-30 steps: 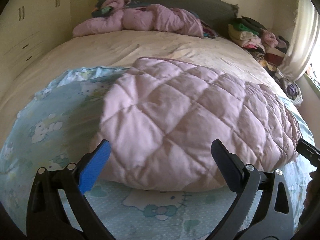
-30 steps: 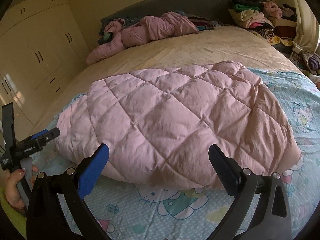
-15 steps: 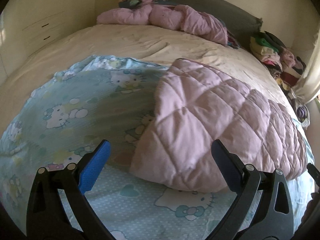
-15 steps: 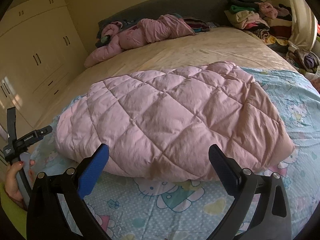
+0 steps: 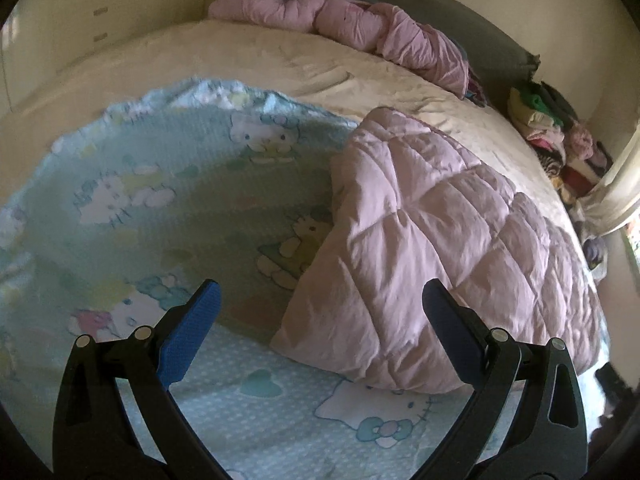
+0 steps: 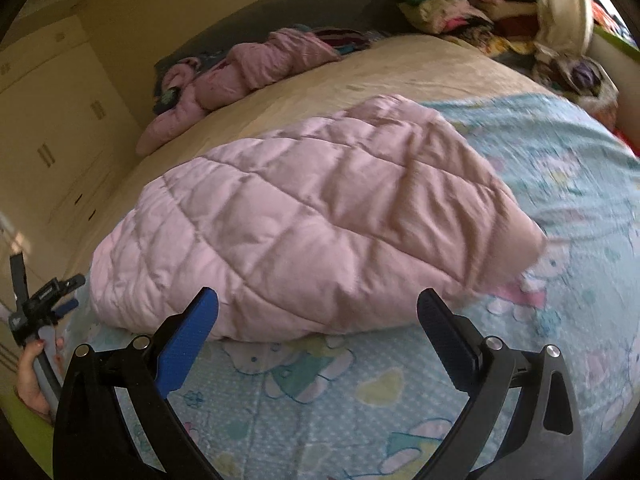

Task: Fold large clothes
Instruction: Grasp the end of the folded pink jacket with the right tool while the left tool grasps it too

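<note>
On the bed (image 5: 248,60), a folded pink quilted jacket (image 5: 448,248) lies atop a pale blue cartoon-print blanket (image 5: 152,200) (cream sheet beyond). Toward 12 o'clock a crumpled pink garment (image 5: 352,28) rests against the grey headboard (image 6: 280,8); cream wardrobes (image 6: 52,112) stand at 9 o'clock. Both the left hand-held gripper (image 5: 320,320) and the right hand-held gripper (image 6: 318,320) gape wide, empty, near the jacket's edge.
</note>
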